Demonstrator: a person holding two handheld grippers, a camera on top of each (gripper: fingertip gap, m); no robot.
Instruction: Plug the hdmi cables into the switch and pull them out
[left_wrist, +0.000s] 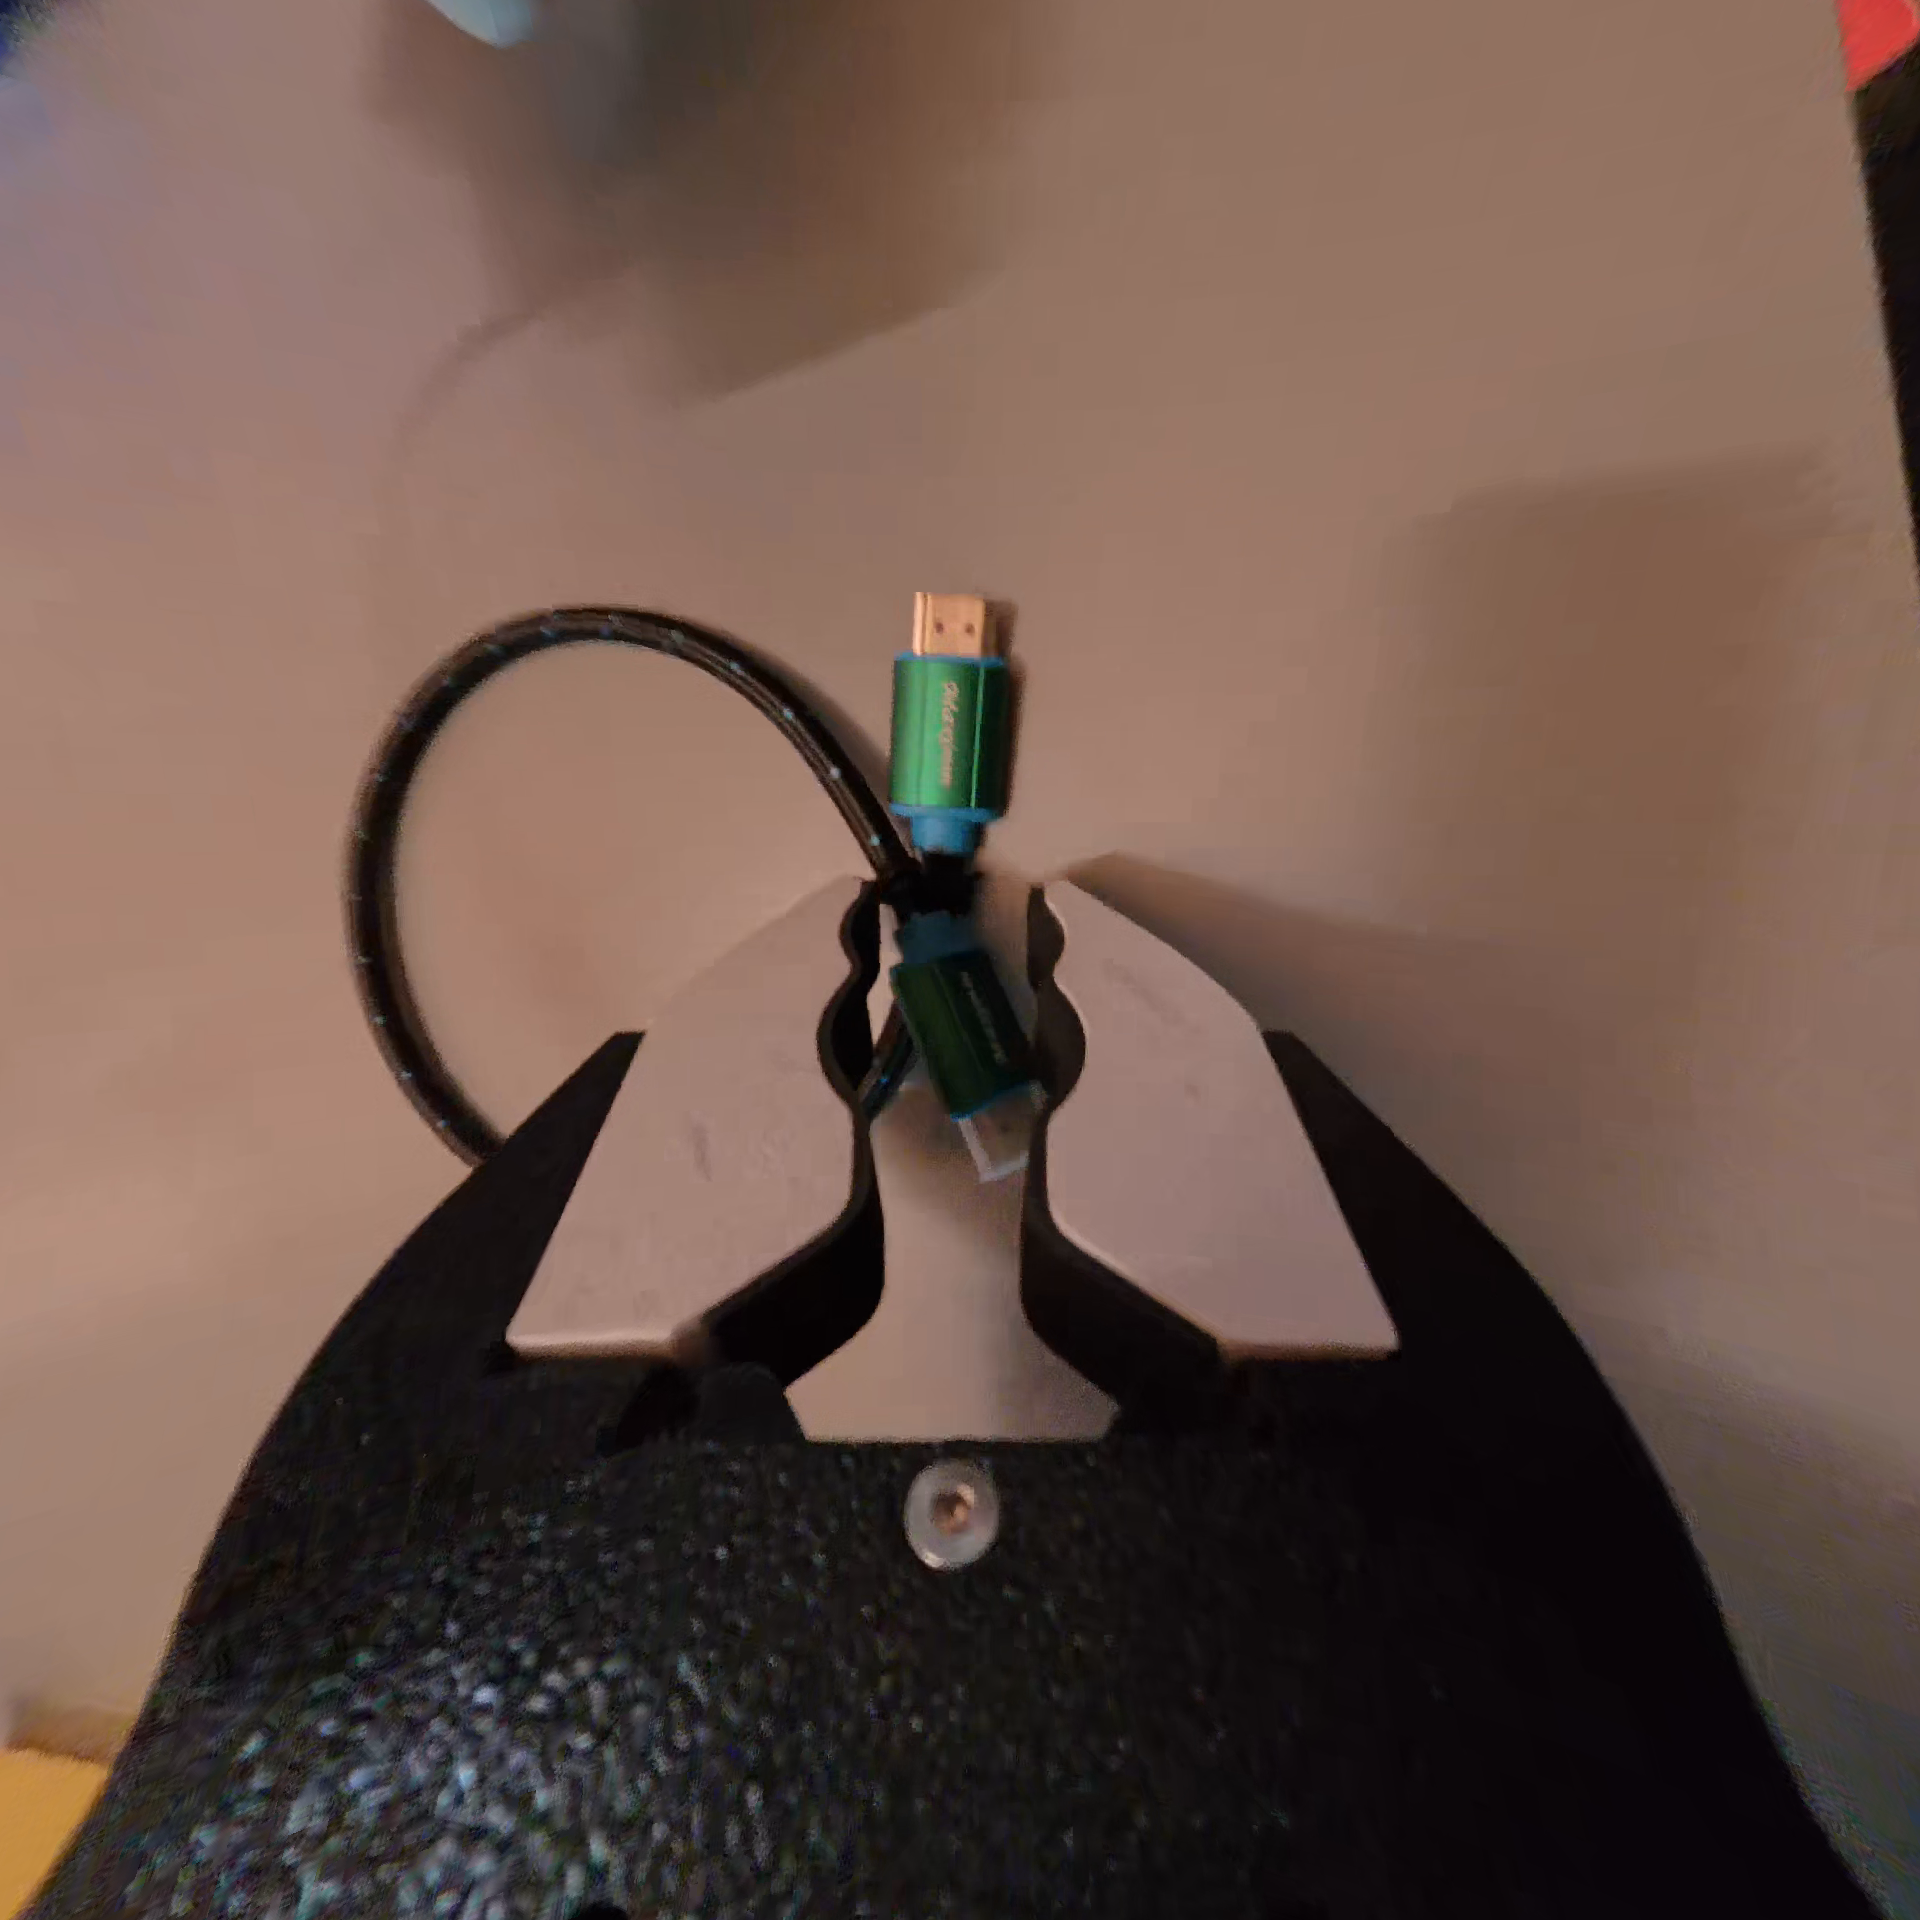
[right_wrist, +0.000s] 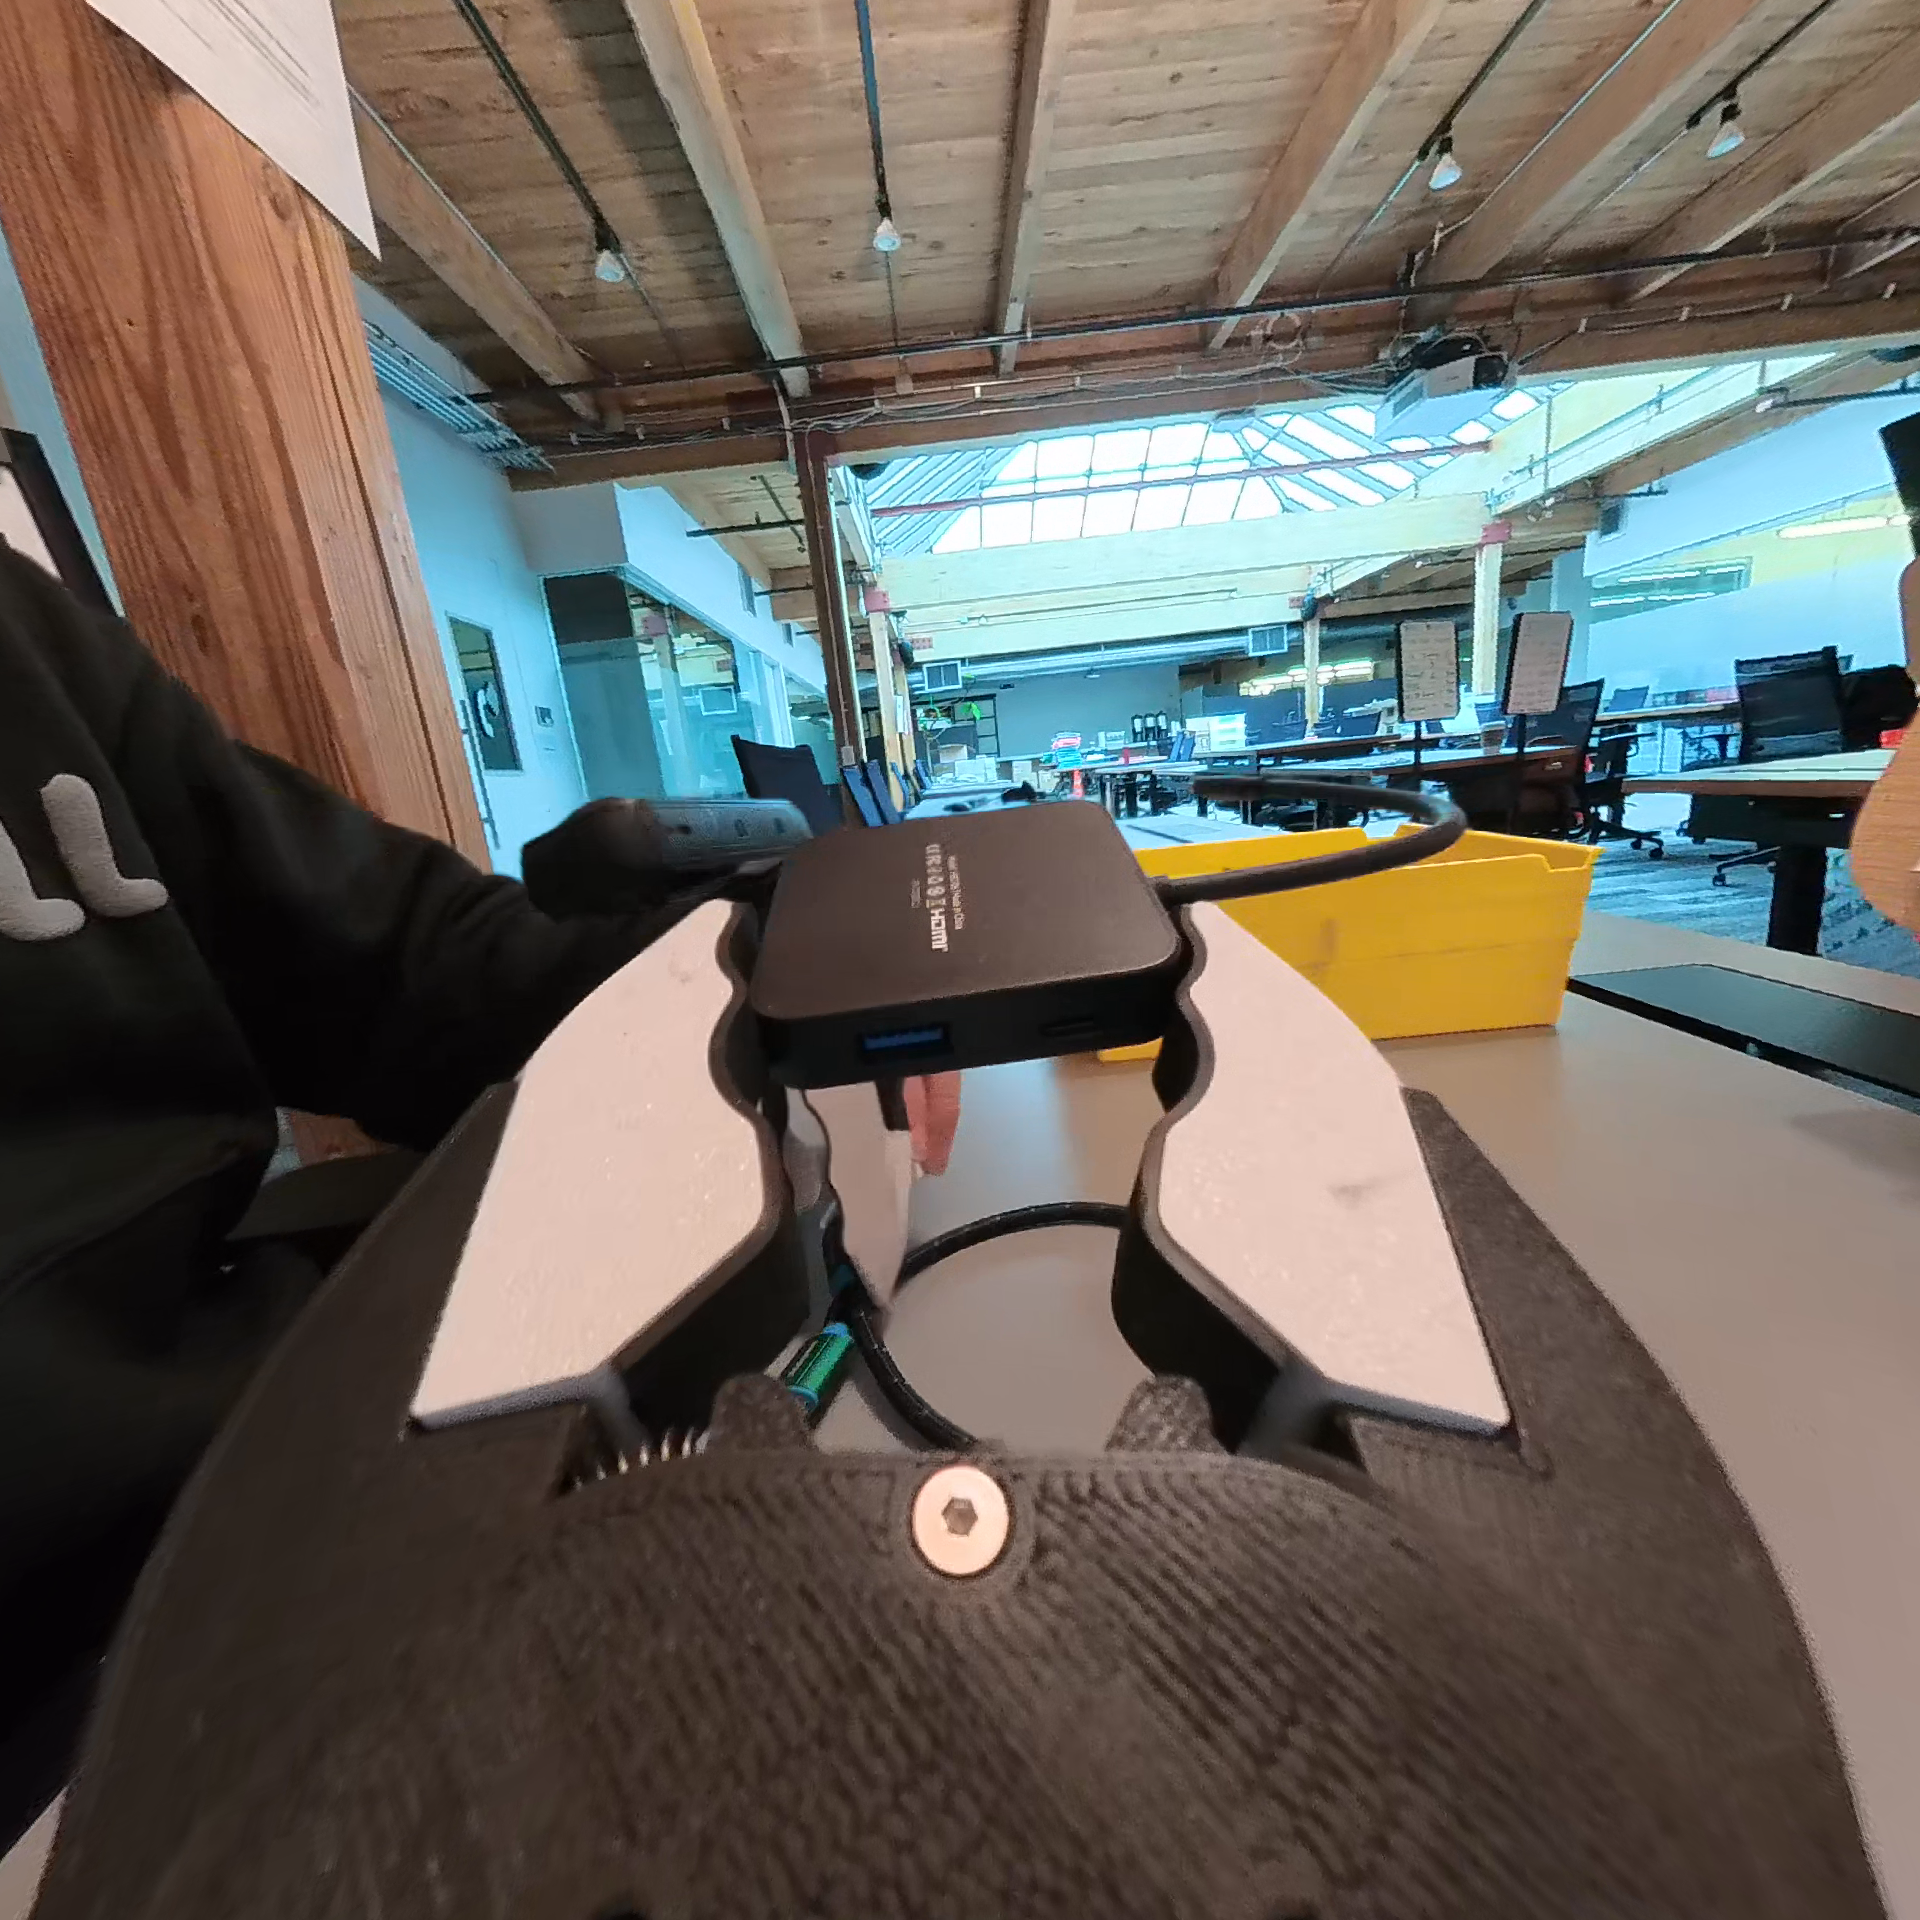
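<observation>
In the left wrist view a short black braided HDMI cable (left_wrist: 416, 790) lies looped on the beige table (left_wrist: 1351, 623). One green connector (left_wrist: 948, 732) lies just beyond my fingertips, gold plug pointing away. The other green connector (left_wrist: 961, 1039) lies under the gap between my fingers. My left gripper (left_wrist: 951, 888) hangs over the cable with its jaws narrowly apart; a strip of table shows beside the right finger. My right gripper (right_wrist: 966, 977) is shut on the black switch (right_wrist: 956, 914) and holds it above the table. Below it show the cable loop (right_wrist: 997, 1216), a green connector (right_wrist: 821, 1371) and a left finger (right_wrist: 868, 1195).
A yellow bin (right_wrist: 1455, 935) stands on the table behind the switch, with the switch's own black lead (right_wrist: 1351, 862) arching over it. A person's black sleeve (right_wrist: 208, 935) and a wooden post (right_wrist: 208, 520) are at the left. A black strip (right_wrist: 1766, 1018) lies at the right.
</observation>
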